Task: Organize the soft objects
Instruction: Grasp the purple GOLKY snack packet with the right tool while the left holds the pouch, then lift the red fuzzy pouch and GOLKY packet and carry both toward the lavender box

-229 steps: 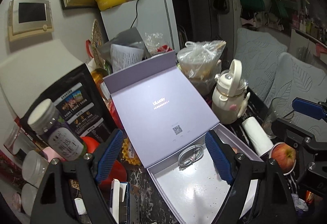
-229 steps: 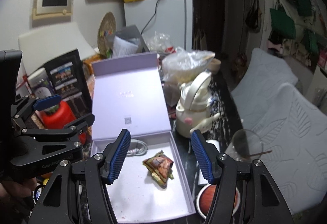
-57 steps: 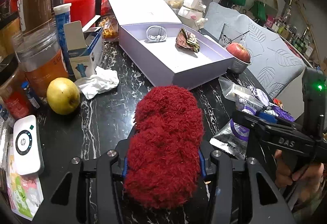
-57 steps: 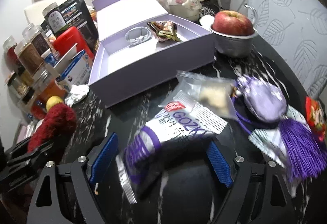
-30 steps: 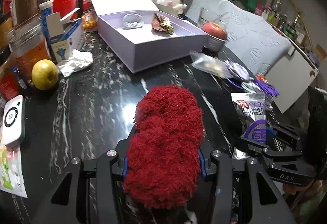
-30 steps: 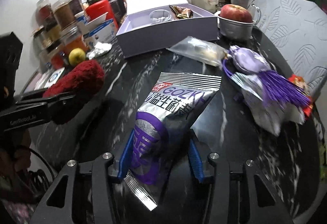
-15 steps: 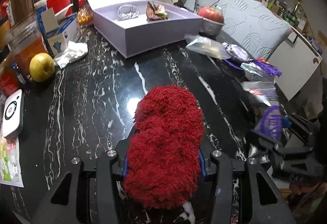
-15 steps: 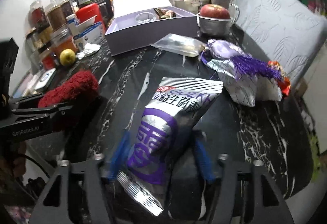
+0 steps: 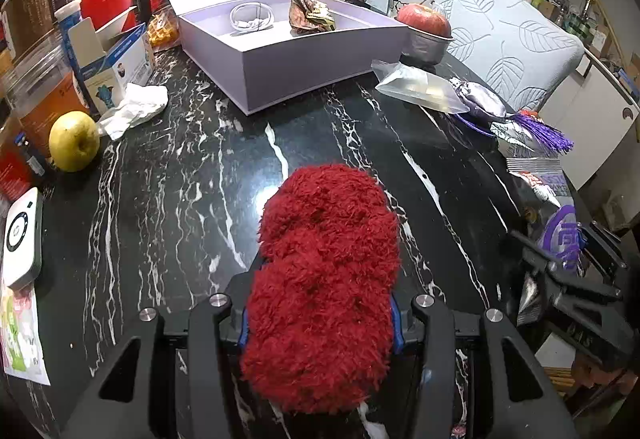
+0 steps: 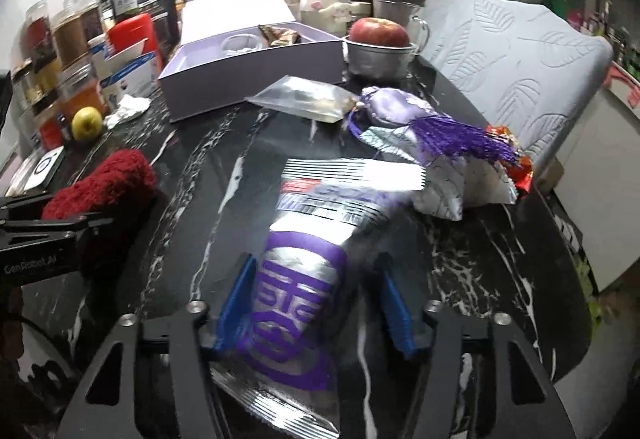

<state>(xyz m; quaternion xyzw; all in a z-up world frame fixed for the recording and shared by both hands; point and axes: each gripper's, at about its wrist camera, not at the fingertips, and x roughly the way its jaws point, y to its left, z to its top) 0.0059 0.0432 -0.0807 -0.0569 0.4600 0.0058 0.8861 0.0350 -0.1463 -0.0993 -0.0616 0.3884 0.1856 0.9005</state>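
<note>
My left gripper (image 9: 318, 323) is shut on a fuzzy red soft object (image 9: 324, 263), held above the black marble table (image 9: 180, 199); it also shows in the right wrist view (image 10: 100, 183). My right gripper (image 10: 316, 303) has its jaws apart around a silver and purple snack bag (image 10: 316, 263), which lies between the blue pads (image 10: 236, 299). The bag and right gripper also show in the left wrist view (image 9: 560, 235). An open lilac box (image 9: 296, 39) holds a coiled cable (image 9: 252, 15) and a folded patterned cloth (image 9: 312, 13).
A clear bag (image 10: 304, 99), a purple tasselled pouch (image 10: 404, 115) and a silver packet (image 10: 460, 183) lie right of centre. A red apple in a metal bowl (image 10: 378, 47), a yellow apple (image 9: 74, 147), jars, cartons and a white device (image 9: 22, 239) line the left edge.
My right gripper's jaws have spread apart around the snack bag, which sits lower between them. Both grippers pulled back from the box. The left still holds the red object.
</note>
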